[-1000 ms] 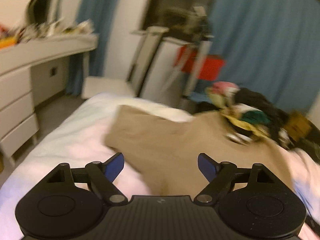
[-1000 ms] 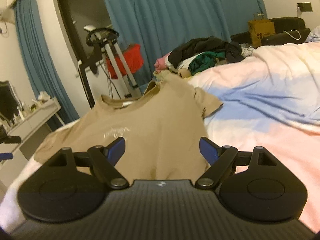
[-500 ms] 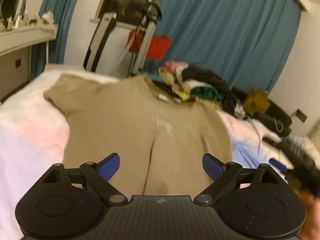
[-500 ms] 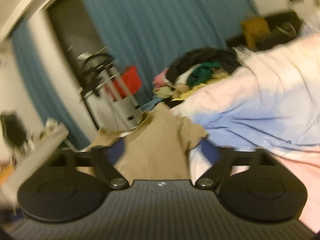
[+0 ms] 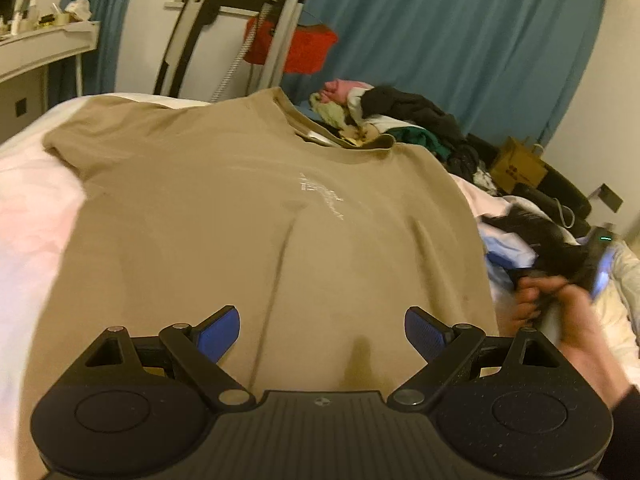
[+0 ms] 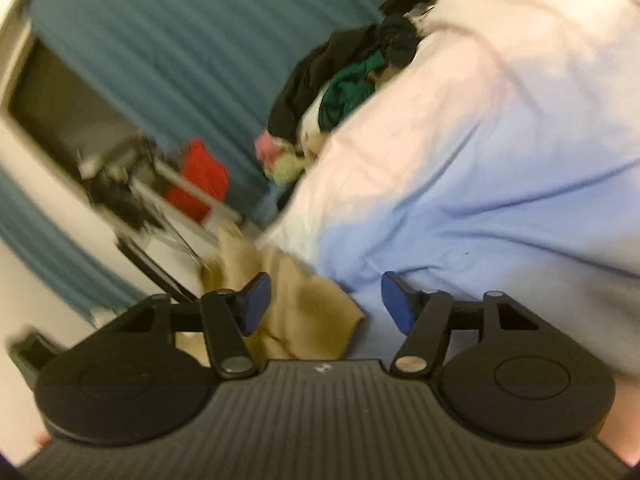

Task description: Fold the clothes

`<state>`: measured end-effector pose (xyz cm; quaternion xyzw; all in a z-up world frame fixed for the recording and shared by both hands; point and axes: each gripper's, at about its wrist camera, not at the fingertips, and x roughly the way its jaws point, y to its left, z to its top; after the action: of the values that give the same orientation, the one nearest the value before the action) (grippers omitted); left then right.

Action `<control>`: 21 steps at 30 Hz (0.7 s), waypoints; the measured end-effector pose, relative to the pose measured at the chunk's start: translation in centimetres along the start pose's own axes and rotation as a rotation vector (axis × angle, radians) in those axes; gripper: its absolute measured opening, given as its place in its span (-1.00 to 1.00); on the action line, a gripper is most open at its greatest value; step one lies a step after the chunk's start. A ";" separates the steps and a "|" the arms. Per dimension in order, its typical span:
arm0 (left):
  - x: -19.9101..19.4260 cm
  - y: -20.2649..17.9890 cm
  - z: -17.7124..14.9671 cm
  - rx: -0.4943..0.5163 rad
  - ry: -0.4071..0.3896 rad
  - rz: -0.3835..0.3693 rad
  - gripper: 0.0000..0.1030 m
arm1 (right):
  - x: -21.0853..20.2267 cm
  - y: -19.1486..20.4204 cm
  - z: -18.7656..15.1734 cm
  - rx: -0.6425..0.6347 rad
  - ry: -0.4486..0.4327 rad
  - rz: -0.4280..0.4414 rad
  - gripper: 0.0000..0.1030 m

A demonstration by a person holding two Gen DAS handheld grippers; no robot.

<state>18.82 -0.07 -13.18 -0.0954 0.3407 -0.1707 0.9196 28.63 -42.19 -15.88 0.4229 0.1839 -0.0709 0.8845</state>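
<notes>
Blue curtains (image 5: 460,40) back a bed (image 5: 28,200) where a tan T-shirt (image 5: 240,220) lies flat; left gripper (image 5: 322,330) and right gripper (image 6: 326,302) gape wide, holding nothing.

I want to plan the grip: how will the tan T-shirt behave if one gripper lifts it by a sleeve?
The tan T-shirt would probably drape and sag: it lies flat on the bed with soft creases. It looks thin, so likely light. Pushed, it would likely bunch rather than slide.

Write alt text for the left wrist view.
A tan T-shirt lies spread flat, front up, on a pale bed, with the open left gripper hovering over its hem. A pile of clothes sits beyond the collar; teal curtains hang behind.
</notes>
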 end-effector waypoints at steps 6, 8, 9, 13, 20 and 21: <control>1.0 -0.2 -0.1 0.009 0.014 -0.016 0.77 | 0.9 2.5 -0.9 -0.154 -0.025 -0.042 -0.85; 1.1 -0.2 0.0 0.009 0.017 -0.023 0.77 | -0.2 4.0 -0.3 -0.201 -0.068 -0.030 -0.88; 1.0 -0.2 0.0 0.013 0.014 -0.020 0.77 | -0.7 4.7 0.3 -0.221 -0.093 -0.031 -0.89; 0.6 -0.3 0.3 0.016 0.006 -0.010 0.77 | -1.5 7.2 4.5 -0.319 -0.195 -0.091 -0.89; 1.8 -0.8 0.3 0.049 0.014 -0.009 0.77 | 4.9 7.1 11.0 -0.541 -0.168 -0.368 -0.88; 2.1 -0.9 0.2 0.053 0.020 -0.004 0.77 | 5.4 6.5 11.2 -0.557 -0.160 -0.379 -0.88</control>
<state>20.20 -1.65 -14.07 -0.0700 0.3451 -0.1824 0.9180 38.43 -46.57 -6.87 0.1165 0.2016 -0.2139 0.9487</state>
